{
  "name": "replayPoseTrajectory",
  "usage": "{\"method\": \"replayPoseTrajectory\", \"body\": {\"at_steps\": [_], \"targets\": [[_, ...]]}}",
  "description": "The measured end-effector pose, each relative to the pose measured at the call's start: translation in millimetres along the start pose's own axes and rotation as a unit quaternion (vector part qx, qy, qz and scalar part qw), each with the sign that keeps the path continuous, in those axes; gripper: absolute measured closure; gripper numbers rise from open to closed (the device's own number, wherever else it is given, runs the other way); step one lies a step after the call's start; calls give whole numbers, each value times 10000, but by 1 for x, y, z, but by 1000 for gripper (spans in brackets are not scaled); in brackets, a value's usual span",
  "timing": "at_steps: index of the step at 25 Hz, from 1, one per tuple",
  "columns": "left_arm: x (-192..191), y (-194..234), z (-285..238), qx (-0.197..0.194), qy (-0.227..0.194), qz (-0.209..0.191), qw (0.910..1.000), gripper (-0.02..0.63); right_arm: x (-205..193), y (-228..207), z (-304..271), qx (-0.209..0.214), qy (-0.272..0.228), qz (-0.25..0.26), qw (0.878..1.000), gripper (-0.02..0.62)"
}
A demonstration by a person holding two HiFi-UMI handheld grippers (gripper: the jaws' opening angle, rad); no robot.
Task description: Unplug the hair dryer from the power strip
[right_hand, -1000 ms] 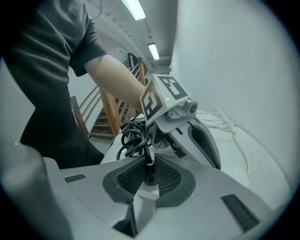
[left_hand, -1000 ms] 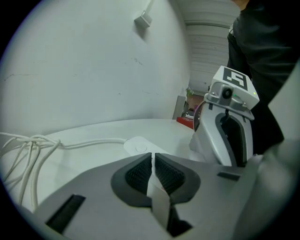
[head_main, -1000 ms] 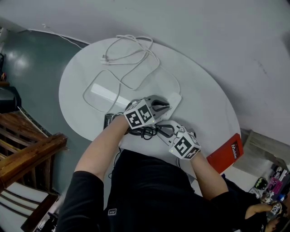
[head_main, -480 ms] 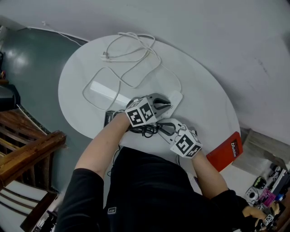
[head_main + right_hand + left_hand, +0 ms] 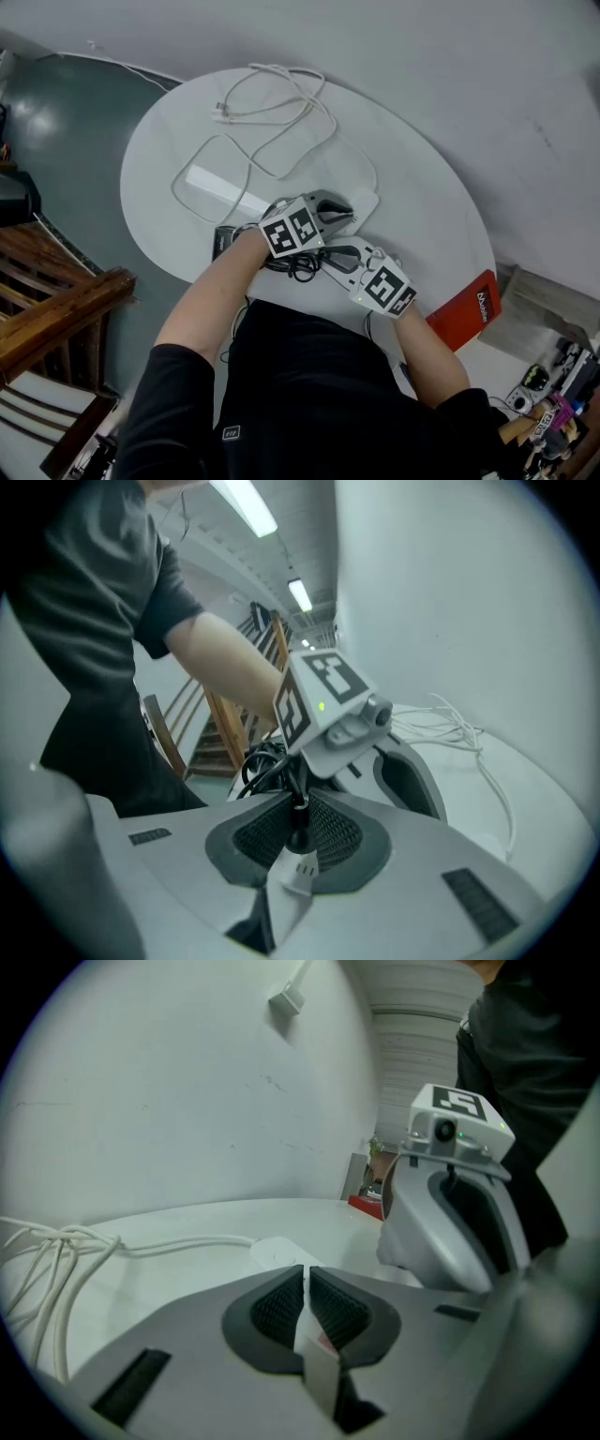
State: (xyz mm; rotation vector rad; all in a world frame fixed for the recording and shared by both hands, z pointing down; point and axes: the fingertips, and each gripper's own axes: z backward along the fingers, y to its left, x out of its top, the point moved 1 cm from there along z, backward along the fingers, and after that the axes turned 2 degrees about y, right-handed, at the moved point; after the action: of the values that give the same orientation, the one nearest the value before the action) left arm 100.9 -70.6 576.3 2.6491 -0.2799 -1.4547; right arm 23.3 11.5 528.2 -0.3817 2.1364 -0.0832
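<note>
A: How does the left gripper (image 5: 344,216) stand?
B: Its jaws are pressed together with only a sliver between the ribbed pads, and nothing is pinched there. Its tips sit over the near end of the white power strip (image 5: 364,201), which lies around the middle of the round table (image 5: 427,211).
A: And the right gripper (image 5: 332,262)?
B: It is clamped on the black cord (image 5: 298,810) of the hair dryer. The cord runs up between the pads to a loose black coil (image 5: 298,271) at the table's near edge, under the left gripper.
A: Is the plug out of the strip?
B: I cannot tell; the grippers cover that spot.
A: Anything else on the table?
B: The strip's white cable (image 5: 274,101) loops over the far left part, and a red box (image 5: 469,316) sits off the near right edge
</note>
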Motion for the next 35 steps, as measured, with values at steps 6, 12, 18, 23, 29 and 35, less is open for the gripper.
{"method": "replayPoseTrajectory", "body": {"at_steps": [6,12,18,23,29,35], "targets": [[1,-1,-1,4,-49,63,10000,582,-6,7,3,8,178,236,9996,529],[2,0,-2,156,-117,73,9998,588,-19,18,25,-195,170,-156,9995,531],[2,3,-1,317,-108,398,9986,589,-23,25,43,-456,-54,-575,9973,531],[11,15,11,668,-192,724,9949,589,-24,29,59,-648,-191,-709,9952,531],[46,18,51,1221,-778,992,9845,589,-51,22,74,-772,-250,-1059,9911,531],[98,-1,115,2048,-1870,1175,9536,589,-74,12,69,-927,-391,-1322,9861,529]]}}
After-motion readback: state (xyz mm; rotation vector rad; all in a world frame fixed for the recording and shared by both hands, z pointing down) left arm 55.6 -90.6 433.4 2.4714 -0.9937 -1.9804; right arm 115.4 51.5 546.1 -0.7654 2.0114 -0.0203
